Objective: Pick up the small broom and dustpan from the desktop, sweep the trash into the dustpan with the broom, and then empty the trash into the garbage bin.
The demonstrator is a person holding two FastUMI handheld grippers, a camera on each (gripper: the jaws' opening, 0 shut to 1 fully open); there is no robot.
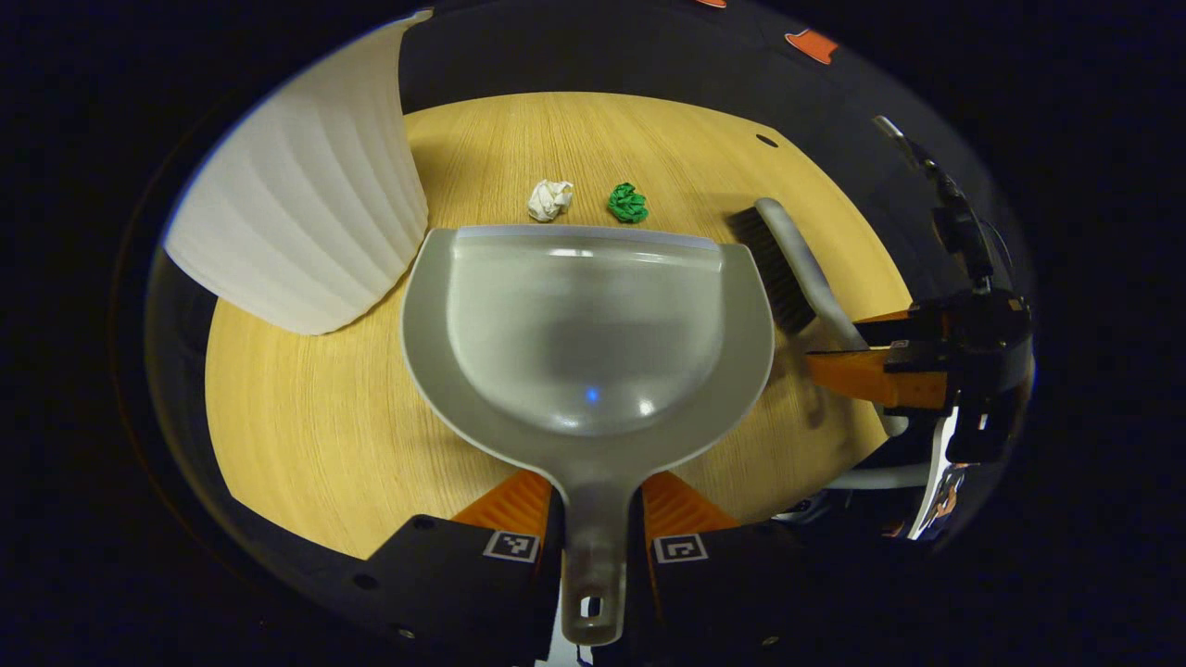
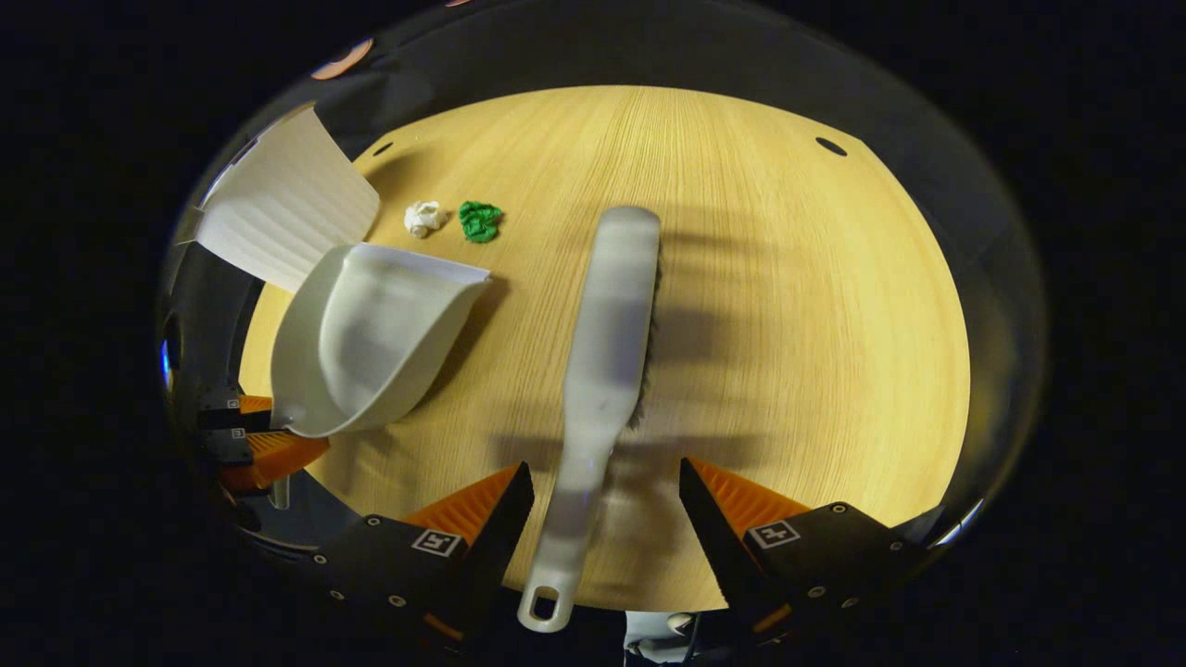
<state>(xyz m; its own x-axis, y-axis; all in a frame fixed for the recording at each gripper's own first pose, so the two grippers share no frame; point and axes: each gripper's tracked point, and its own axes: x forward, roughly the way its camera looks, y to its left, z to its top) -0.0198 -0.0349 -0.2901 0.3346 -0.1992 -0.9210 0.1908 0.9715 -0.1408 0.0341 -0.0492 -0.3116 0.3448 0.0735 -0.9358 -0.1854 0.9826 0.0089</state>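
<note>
- No brand or readable writing on any tool here; each gripper carries small black-and-white square marker tags on its finger blocks, pattern only, no words.
- Left gripper (image 1: 593,519) has both fingers pressed on the handle of the dustpan (image 1: 593,324), clamped tight, the scoop's mouth facing away.
- Just past the dustpan's front lip lie two bits of trash: a white paper wad (image 1: 549,199) and a green paper wad (image 1: 627,203), side by side, near each other but apart.
- Left of the dustpan, touching or nearly so at its rim, stands the ribbed white garbage bin (image 1: 306,213).
- Right of the dustpan lies the broom (image 2: 607,343), bristles toward the far right side in the right gripper view.
- Right gripper (image 2: 607,505) stands wide open, a finger on either side of the broom handle, neither pressing it.
- Surface: a light wood-grain desktop (image 2: 788,324) with small dark holes near its far edge, shadows banding across it.
- Behind the desktop hangs the dark booth cloth.
</note>
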